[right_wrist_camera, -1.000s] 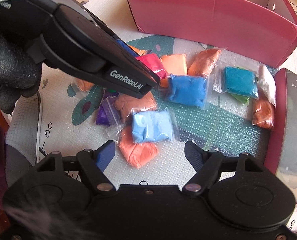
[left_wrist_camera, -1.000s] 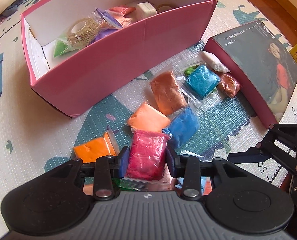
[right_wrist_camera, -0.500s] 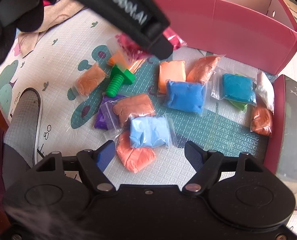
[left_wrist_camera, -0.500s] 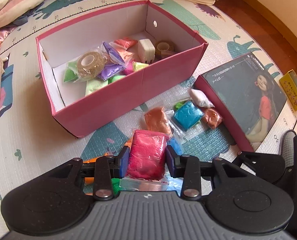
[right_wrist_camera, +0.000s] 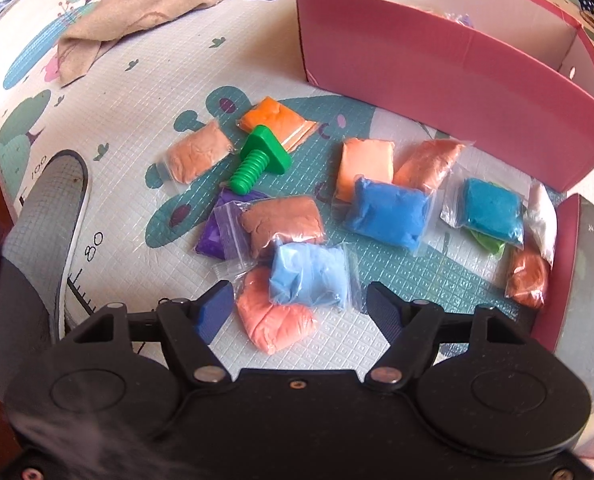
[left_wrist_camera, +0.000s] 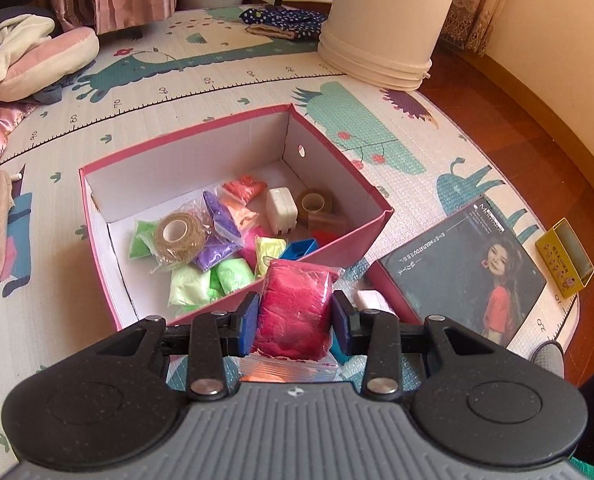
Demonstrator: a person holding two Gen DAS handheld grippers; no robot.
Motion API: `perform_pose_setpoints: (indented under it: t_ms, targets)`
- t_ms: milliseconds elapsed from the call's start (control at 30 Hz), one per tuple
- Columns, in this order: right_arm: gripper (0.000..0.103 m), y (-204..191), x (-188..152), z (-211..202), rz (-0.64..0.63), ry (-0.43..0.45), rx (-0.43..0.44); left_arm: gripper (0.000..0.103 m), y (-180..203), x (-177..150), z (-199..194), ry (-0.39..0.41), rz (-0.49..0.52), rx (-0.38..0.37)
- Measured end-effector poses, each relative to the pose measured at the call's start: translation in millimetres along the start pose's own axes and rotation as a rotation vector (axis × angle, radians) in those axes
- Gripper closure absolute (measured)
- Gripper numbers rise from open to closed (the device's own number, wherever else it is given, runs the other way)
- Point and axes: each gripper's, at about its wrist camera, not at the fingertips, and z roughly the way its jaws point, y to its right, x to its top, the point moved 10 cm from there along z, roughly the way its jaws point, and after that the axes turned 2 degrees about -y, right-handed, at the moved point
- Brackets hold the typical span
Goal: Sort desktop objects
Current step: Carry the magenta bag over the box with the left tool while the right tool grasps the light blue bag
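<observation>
My left gripper (left_wrist_camera: 293, 318) is shut on a magenta clay bag (left_wrist_camera: 295, 310) and holds it in the air just before the near wall of the pink box (left_wrist_camera: 101, 264). The box holds several clay bags, a tan tape roll (left_wrist_camera: 181, 236) and a white charger (left_wrist_camera: 281, 211). My right gripper (right_wrist_camera: 297, 304) is open and empty, low over a light blue clay bag (right_wrist_camera: 309, 274) that lies on a salmon bag (right_wrist_camera: 273, 322). More clay bags lie on the mat: blue (right_wrist_camera: 389, 212), teal (right_wrist_camera: 491, 212), orange (right_wrist_camera: 277, 118). A green plastic bolt (right_wrist_camera: 259, 160) lies among them.
The pink box (right_wrist_camera: 437, 80) stands at the right wrist view's upper right. The box lid with a woman's picture (left_wrist_camera: 461, 268) lies right of the bags. A white bucket (left_wrist_camera: 381, 40), a small yellow box (left_wrist_camera: 565, 256), a cushion (left_wrist_camera: 41, 62) and beige cloth (right_wrist_camera: 157, 8) lie around on the play mat.
My left gripper has risen from the mat with the magenta bag and moved toward the box, out of the right wrist view. The right gripper has stayed open in place.
</observation>
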Motion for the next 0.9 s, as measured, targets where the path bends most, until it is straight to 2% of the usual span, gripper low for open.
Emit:
perform_pose_setpoints:
  t_ms: [233,367,567,733,800,900]
  targets:
    - [0.034,-5,8,8,-0.069,-0.003,-0.04,0.066,-18,19,7,0.052,-0.066,0.021]
    - [0.038,-7,11,11,-0.075,-0.006,-0.031,0.066,-32,28,12,0.068,-0.094,0.045]
    - [0.049,-10,11,17,-0.061,-0.024,-0.006,0.066,-55,33,24,0.074,-0.156,0.08]
    - [0.057,-12,10,20,-0.076,-0.028,-0.016,0.066,-63,36,37,0.066,-0.173,0.076]
    - [0.065,-9,11,19,-0.07,-0.025,-0.019,0.066,-65,35,43,0.059,-0.176,0.076]
    - [0.067,-7,11,19,-0.058,-0.024,-0.013,0.066,-68,33,53,0.045,-0.184,0.078]
